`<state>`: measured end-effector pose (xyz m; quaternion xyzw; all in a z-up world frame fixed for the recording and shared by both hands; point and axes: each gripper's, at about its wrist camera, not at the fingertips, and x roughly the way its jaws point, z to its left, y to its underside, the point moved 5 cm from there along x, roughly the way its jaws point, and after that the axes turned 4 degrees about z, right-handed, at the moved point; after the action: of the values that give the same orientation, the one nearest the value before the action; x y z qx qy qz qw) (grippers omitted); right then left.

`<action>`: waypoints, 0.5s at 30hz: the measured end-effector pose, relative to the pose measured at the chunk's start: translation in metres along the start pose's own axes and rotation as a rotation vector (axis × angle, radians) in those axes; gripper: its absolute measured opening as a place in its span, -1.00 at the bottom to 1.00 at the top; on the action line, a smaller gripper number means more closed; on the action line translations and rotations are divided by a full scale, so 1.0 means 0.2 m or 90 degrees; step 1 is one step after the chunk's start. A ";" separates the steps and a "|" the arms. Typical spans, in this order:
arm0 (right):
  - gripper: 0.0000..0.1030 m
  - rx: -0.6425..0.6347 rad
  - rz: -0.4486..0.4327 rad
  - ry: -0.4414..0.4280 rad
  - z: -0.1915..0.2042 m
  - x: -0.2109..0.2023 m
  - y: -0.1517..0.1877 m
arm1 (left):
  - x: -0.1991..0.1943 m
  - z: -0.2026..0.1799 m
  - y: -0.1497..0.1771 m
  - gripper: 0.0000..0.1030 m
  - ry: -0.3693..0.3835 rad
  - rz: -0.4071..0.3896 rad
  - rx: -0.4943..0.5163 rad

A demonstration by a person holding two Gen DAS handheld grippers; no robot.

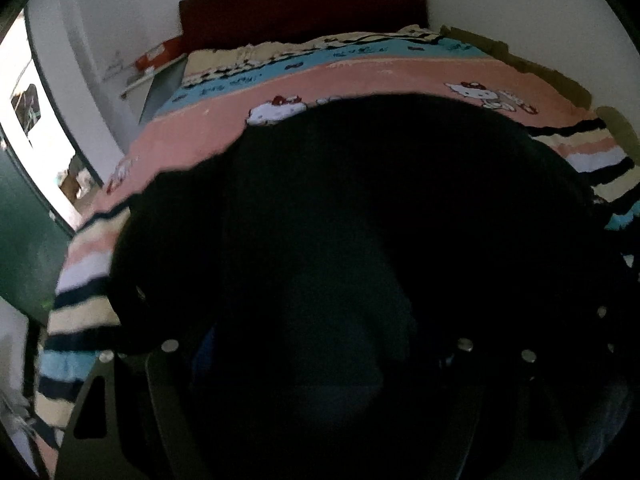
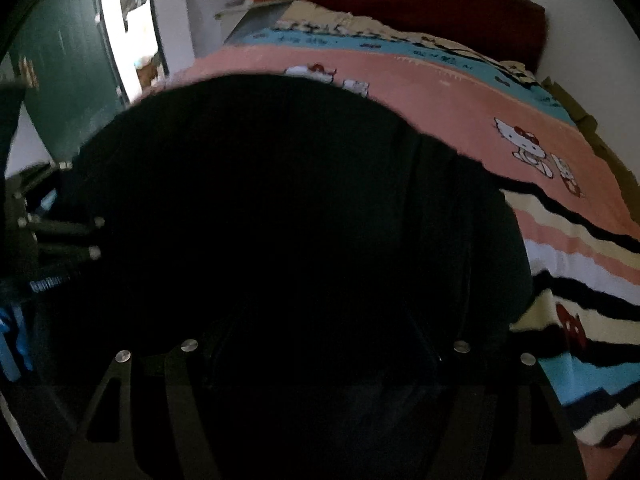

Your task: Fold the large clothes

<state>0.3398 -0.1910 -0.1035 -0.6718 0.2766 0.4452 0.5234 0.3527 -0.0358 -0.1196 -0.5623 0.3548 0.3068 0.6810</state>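
Left wrist view is mostly filled by the black garment [image 1: 360, 208], a large dark piece lying spread on the bed, its rounded far edge draped over the pink cartoon blanket [image 1: 380, 76]. Fabric reads matte and soft, almost no visible detail in this light; faint vertical seams show in the right wrist view [image 2: 304, 208]. Left gripper [image 1: 320, 360] and right gripper [image 2: 320, 360] both angle steeply down over the near side of the cloth. Jaw arms stand wide apart, but the fingertips are lost against the black fabric, so I can't tell whether either is gripping cloth or just open above it. Judgement: both are placed side by side at the near hem to take or set down a fold edge together. Blanket is fuzzy, striped black, cream, white and blue at the sides. Dark red headboard [image 1: 304, 4] sits behind against a white wall.
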 end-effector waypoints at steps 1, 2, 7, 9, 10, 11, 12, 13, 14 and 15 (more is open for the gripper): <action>0.40 -0.009 0.003 0.008 0.01 0.01 0.02 | 0.02 0.00 0.02 0.56 0.005 0.002 -0.007; 0.40 -0.016 0.003 0.016 0.02 0.02 0.04 | 0.03 0.01 0.03 0.56 0.012 0.001 -0.015; 0.42 0.008 0.006 0.010 0.00 0.09 0.07 | 0.12 0.03 0.07 0.59 0.043 0.009 -0.048; 0.44 0.014 0.011 0.006 0.00 0.13 0.06 | 0.16 0.03 0.08 0.61 0.042 0.009 -0.049; 0.45 0.017 0.014 0.003 0.00 0.15 0.06 | 0.17 0.02 0.07 0.61 0.039 0.009 -0.047; 0.45 0.019 0.015 0.002 -0.01 0.17 0.06 | 0.18 0.02 0.07 0.62 0.037 0.009 -0.045; 0.46 0.022 0.017 -0.001 -0.01 0.18 0.05 | 0.18 0.02 0.07 0.62 0.036 0.009 -0.045; 0.46 0.025 0.019 -0.003 -0.02 0.19 0.05 | 0.19 0.02 0.07 0.63 0.036 0.011 -0.044; 0.46 0.026 0.020 -0.004 -0.02 0.19 0.05 | 0.20 0.02 0.08 0.63 0.036 0.013 -0.044; 0.46 0.027 0.022 -0.004 -0.02 0.20 0.05 | 0.20 0.02 0.08 0.63 0.034 0.013 -0.044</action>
<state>0.3500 -0.1944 -0.1430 -0.6542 0.2959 0.4505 0.5306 0.3618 -0.0280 -0.1605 -0.5896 0.3680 0.3109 0.6483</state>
